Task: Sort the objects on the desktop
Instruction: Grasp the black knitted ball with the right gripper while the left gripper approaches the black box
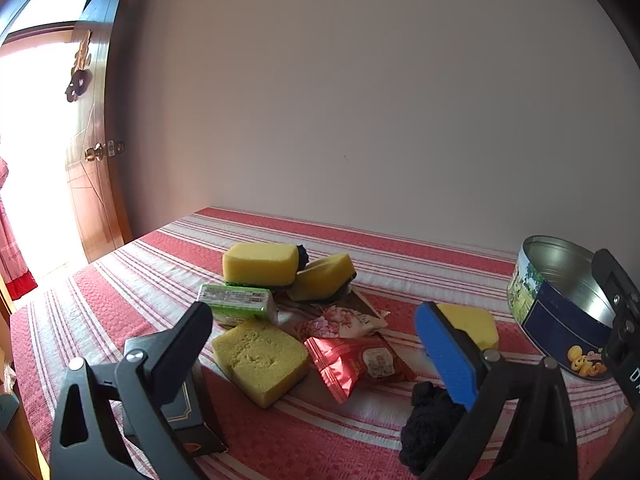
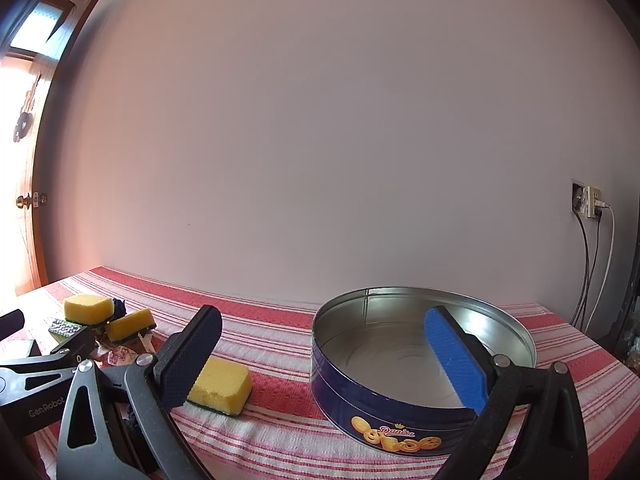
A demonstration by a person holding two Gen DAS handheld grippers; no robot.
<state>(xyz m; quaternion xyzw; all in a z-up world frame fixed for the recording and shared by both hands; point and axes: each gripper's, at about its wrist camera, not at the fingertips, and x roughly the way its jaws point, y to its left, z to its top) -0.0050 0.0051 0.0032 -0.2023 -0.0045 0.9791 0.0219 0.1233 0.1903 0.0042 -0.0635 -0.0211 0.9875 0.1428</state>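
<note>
On a red-and-white striped cloth (image 1: pixel 360 432) lies a heap: two yellow sponges (image 1: pixel 260 264) at the back, a green box (image 1: pixel 236 300), a bare yellow sponge (image 1: pixel 260 360), a pink-and-white packet (image 1: pixel 344 320) and a red snack packet (image 1: pixel 356 360). My left gripper (image 1: pixel 312 314) hangs open just in front of the heap, with nothing between its fingers. Another yellow sponge (image 2: pixel 220 386) lies left of an empty blue cookie tin (image 2: pixel 400 412). My right gripper (image 2: pixel 323 314) is open and empty in front of the tin, with its blue pad (image 2: pixel 456 360) over the tin's near rim.
A black fuzzy lump (image 1: pixel 428 424) lies by the left gripper's blue pad, and a dark flat box (image 1: pixel 188 412) sits under its black pad. The wall runs right behind the table. A door (image 1: pixel 92 184) stands to the left. A wall socket with cables (image 2: pixel 588 202) is at the right.
</note>
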